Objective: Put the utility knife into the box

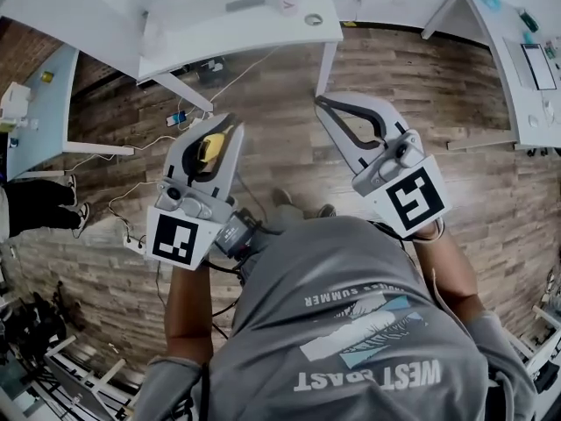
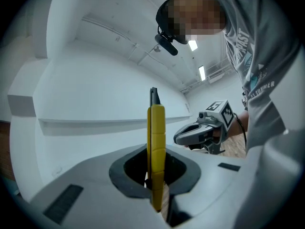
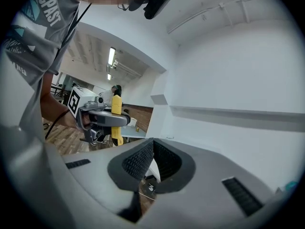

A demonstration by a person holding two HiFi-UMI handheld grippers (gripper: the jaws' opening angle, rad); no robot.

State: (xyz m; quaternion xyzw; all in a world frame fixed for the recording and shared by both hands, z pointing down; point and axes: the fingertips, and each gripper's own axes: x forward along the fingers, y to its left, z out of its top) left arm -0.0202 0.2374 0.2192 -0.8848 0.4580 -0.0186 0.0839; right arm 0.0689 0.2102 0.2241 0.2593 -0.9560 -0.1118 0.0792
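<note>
My left hand-held gripper clamps the yellow utility knife upright. My right hand-held gripper is closed and empty. I should hold firm and level toward the far counter.

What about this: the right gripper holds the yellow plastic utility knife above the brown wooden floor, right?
Not quite. The left gripper holds the yellow plastic utility knife above the brown wooden floor. The left gripper view shows it clamped there; the right gripper is shut and empty.
</note>
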